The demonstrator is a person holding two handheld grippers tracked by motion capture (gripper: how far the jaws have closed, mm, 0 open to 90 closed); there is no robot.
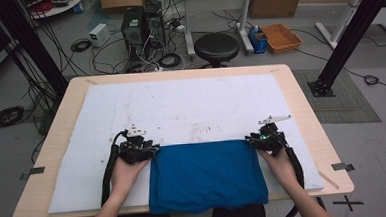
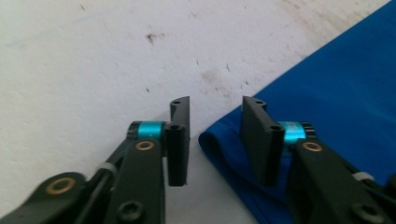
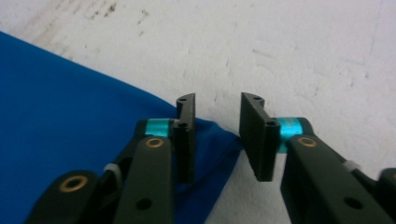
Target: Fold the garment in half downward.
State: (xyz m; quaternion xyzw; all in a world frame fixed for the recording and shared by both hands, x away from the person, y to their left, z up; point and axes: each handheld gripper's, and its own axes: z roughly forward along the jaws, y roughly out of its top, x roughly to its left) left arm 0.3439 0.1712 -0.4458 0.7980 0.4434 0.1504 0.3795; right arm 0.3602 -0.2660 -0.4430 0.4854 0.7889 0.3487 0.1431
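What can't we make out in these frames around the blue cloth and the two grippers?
- Blue cloth: high view, its near edge hangs over the table edge; how far it drops is hidden.
- Left gripper: left gripper view, cloth corner lies in the gap; whether a pad touches it is unclear, the right jaw covers that spot.
- Right gripper: right gripper view, its left jaw covers the cloth corner; contact unclear.
- High view: both sets of jaws too small to judge.

You are holding the left gripper [image 1: 150, 150] and the right gripper [image 1: 249, 141] low and well apart, fingers [image 2: 180, 140] parted on each.
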